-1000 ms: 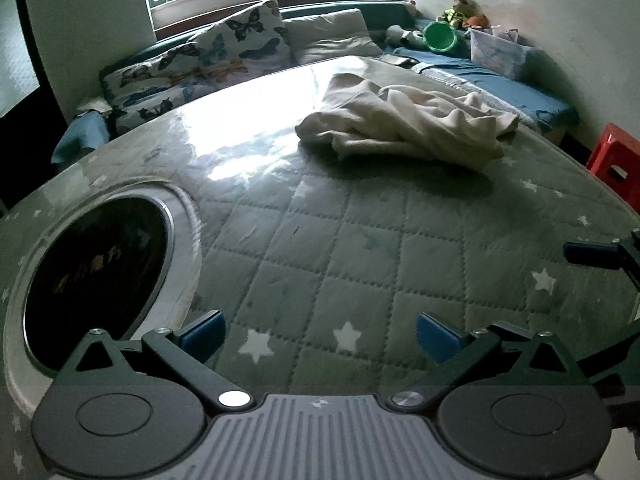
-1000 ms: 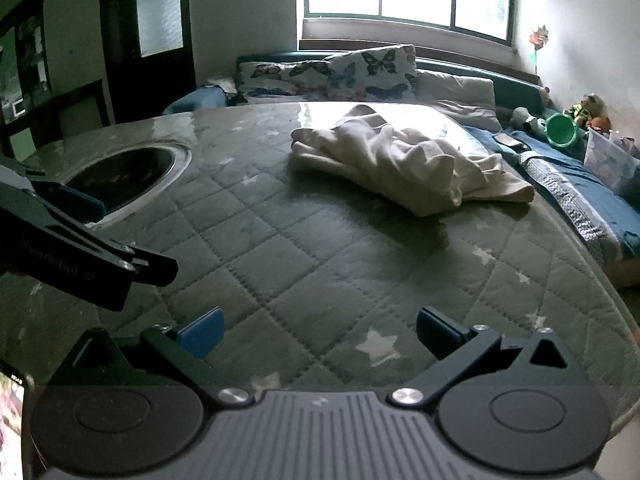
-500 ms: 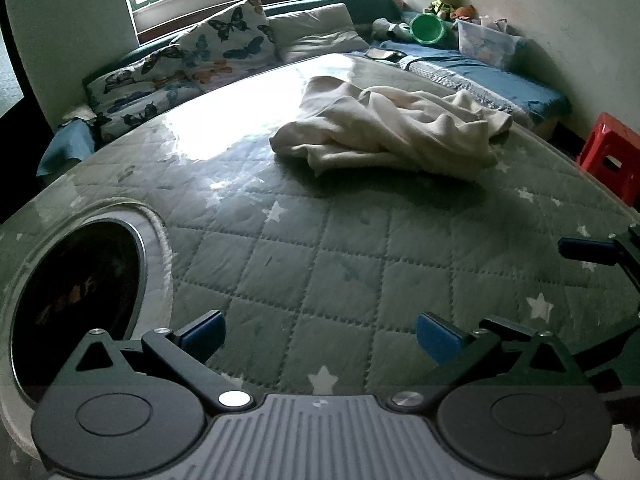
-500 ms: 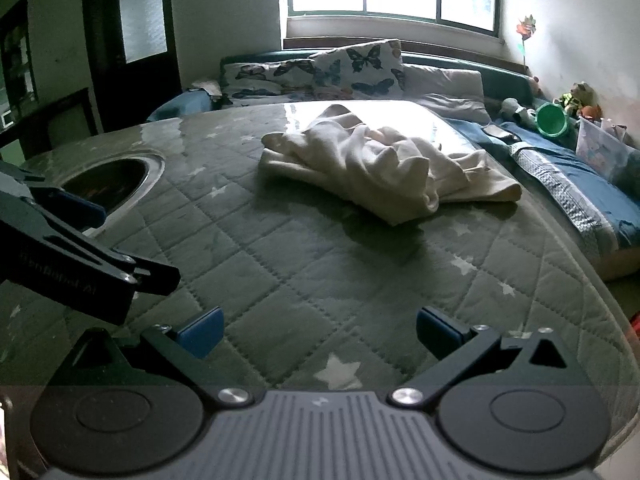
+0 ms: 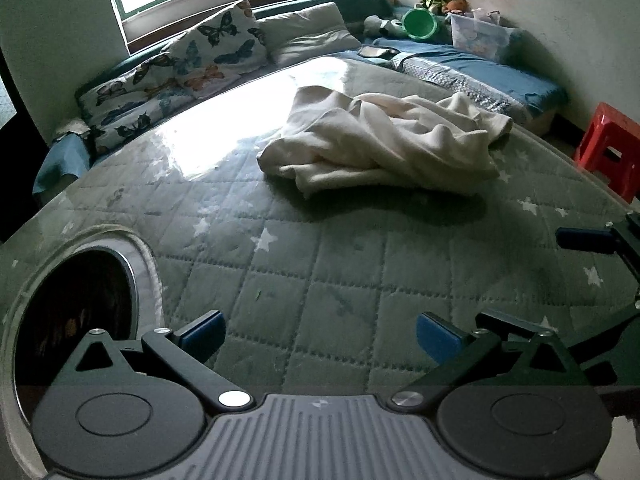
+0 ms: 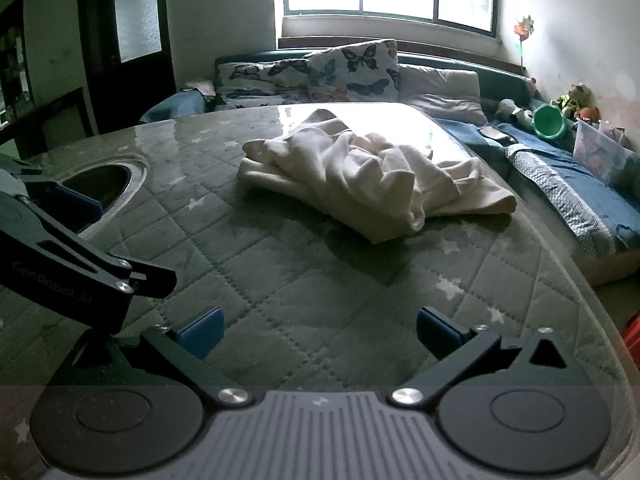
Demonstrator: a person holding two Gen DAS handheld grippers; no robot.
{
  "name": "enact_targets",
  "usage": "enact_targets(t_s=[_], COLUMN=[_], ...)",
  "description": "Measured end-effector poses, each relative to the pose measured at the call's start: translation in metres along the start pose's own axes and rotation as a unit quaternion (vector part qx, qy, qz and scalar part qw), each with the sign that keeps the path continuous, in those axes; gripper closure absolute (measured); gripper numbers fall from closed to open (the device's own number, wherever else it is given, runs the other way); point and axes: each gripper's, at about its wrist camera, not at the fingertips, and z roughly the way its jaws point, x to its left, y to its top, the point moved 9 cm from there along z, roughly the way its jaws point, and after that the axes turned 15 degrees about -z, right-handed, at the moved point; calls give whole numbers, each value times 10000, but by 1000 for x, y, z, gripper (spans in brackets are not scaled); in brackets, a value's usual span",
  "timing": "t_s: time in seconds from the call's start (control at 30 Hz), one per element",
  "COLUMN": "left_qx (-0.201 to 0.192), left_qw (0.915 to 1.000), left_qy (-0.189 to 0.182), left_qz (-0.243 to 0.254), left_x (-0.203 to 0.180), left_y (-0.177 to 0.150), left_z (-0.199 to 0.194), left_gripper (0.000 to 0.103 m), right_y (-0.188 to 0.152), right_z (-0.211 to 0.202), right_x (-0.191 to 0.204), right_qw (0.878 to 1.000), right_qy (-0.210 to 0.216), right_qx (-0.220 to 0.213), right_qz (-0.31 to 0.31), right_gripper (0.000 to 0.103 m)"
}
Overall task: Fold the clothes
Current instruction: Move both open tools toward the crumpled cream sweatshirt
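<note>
The crumpled cream-white cloth garment (image 5: 384, 148) lies in a heap on the grey-green quilted, star-printed counter (image 5: 320, 280), ahead of both grippers and apart from them; its long axis runs crosswise; the left gripper (image 5: 320, 334) and right gripper (image 6: 318, 332) both gape wide, holding nothing; neither looks clearly nearer the garment.

Both grippers are built alike: black linkage arms, silver screws, blue pads (image 5: 202, 330), round black discs, a ribbed grey centre plate. On the left gripper (image 6: 60, 236), faint "GenRobot.ai" lettering is seen.
</note>
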Motion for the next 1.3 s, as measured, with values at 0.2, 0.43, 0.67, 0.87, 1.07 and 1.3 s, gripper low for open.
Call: enact_targets(t_s=[0.2,0.43,0.67,0.87,1.07,1.3], left_qx=[26,10,-6,14,7,46], left_qw=[10000,9999,9999,9998,9996,9995], left_qy=[56,112,122,186,232,273], left_qz=[25,16,-79,-114,-147,-149], left_x=[0,-1,-3,-1,0,1], left_y=[9,20,30,36,43,46], left_z=[9,16,22,30,36,43], left_gripper=[0,0,0,0,0,0], right_y=[4,9,16,18,18,26], right_z=[6,11,19,27,34,41], right_x=[-7,-18,-32,-41,-46,-55], right_qw=[10000,9999,9995,9993,9992,9992], right_qy=[-43,-154,-304,-356,-383,-390], right_qx=[0,4,30,70,107,63], right_qz=[17,20,-22,8,28,96], right_gripper=[0,0,0,0,2,4])
